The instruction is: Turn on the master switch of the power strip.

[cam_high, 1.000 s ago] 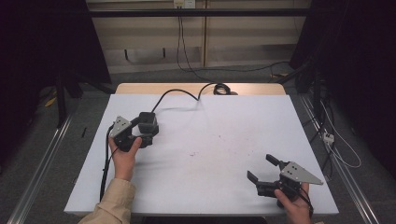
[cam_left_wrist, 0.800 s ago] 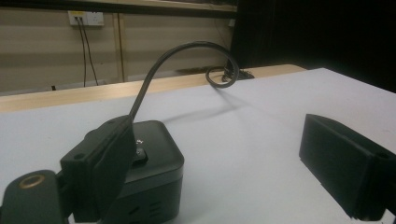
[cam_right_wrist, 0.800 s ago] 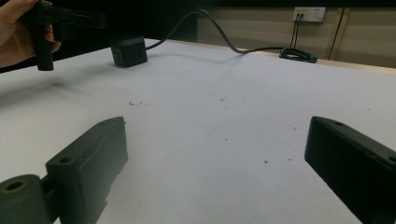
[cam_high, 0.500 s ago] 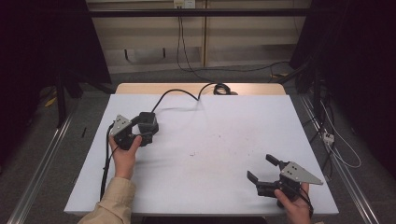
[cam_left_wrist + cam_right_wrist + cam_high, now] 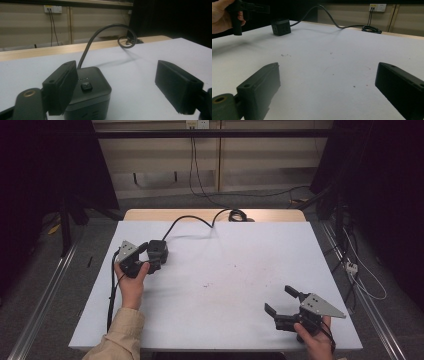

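Note:
A black cube-shaped power box (image 5: 158,252) with a small button on top sits on the white table (image 5: 225,285) at the left. Its thick black cable (image 5: 187,220) arcs back to a coil (image 5: 236,214) at the far edge. My left gripper (image 5: 149,257) is open around the box. In the left gripper view the box (image 5: 87,97) stands right beside the left-hand jaw, with a wide gap to the other jaw. My right gripper (image 5: 280,300) stands open near the front right corner with nothing between its jaws. The box (image 5: 281,27) lies far off in the right gripper view.
A wooden strip (image 5: 210,214) runs along the table's back edge. Behind it stands a wall with hanging cords (image 5: 192,165) and a socket (image 5: 52,9). Cables and a small plug (image 5: 351,266) lie on the floor at the right. Tiny dark specks (image 5: 235,272) dot the table's middle.

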